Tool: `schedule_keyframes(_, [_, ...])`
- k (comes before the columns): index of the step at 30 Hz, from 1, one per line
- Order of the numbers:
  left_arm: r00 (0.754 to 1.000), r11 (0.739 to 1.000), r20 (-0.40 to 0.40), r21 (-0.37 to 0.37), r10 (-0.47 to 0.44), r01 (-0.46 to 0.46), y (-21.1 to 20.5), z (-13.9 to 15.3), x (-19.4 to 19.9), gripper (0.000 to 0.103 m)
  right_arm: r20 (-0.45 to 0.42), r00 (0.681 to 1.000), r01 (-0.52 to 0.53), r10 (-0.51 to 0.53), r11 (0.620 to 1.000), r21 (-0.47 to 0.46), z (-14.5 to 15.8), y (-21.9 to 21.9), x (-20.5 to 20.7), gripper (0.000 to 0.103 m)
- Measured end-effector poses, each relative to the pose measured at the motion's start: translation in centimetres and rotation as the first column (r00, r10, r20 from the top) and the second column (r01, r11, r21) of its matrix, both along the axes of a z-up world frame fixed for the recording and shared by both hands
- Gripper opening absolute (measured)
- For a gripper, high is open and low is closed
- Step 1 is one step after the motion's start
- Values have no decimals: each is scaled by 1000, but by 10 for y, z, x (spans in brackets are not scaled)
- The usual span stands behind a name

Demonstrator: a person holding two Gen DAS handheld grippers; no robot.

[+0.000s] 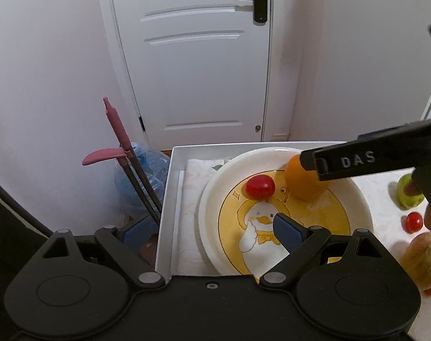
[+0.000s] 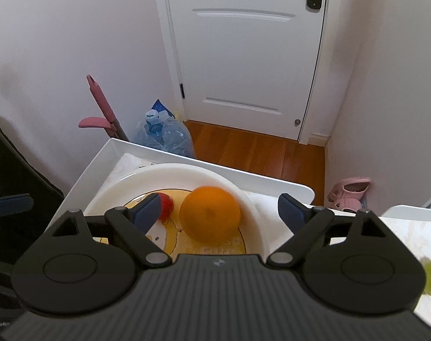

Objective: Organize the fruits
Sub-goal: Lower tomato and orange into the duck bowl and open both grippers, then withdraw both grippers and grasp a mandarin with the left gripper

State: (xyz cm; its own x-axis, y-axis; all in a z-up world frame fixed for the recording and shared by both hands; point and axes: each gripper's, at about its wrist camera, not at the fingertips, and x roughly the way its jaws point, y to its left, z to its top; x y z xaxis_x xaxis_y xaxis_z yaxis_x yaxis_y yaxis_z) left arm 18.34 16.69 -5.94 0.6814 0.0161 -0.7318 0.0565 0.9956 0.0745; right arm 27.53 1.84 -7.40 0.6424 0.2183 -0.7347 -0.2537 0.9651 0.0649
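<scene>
A white plate (image 1: 212, 187) with a yellow duck picture lies on a white tray (image 1: 169, 199). In it rest a red tomato (image 1: 259, 186) and an orange (image 1: 302, 183). My left gripper (image 1: 211, 233) stands open over the plate's near left part, holding nothing. One finger (image 1: 357, 162) of my right gripper reaches in from the right, beside the orange. In the right wrist view the right gripper (image 2: 221, 212) is open wide. The orange (image 2: 209, 216) sits between its pads, clear of both. The tomato (image 2: 167, 204) peeks out past the left pad.
On the cloth right of the plate lie a green apple (image 1: 408, 191), a small tomato (image 1: 413, 222) and a yellowish fruit (image 1: 423, 261). Left of the tray, on the floor, stand a water jug (image 2: 169, 136) and a pink-handled tool (image 2: 100, 105). Behind is a white door (image 2: 243, 56).
</scene>
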Motion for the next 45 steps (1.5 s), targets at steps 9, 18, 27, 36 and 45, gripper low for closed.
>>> schedule_keyframes(9, [999, 999, 36, -19, 28, -27, -5, 21, -15, 98, 26, 994, 101, -103, 992, 76, 36, -30, -35, 103])
schedule_keyframes(18, [995, 999, 97, -28, 23, -21, -33, 55, -59, 99, 66, 992, 102, -104, 994, 32, 75, -90, -99, 103])
schedule_keyframes(27, [989, 999, 142, -13, 51, -49, -82, 76, -109, 101, 86, 990, 112, -113, 994, 13, 96, -168, -162, 103])
schedule_keyframes(36, [992, 997, 111, -40, 65, -61, -142, 62, -146, 102, 44, 993, 110, -109, 994, -17, 72, -232, -195, 103])
schedule_keyframes(45, [996, 998, 64, -24, 55, -54, -201, 19, -163, 102, -9, 995, 99, -99, 995, -20, 26, -281, -212, 103])
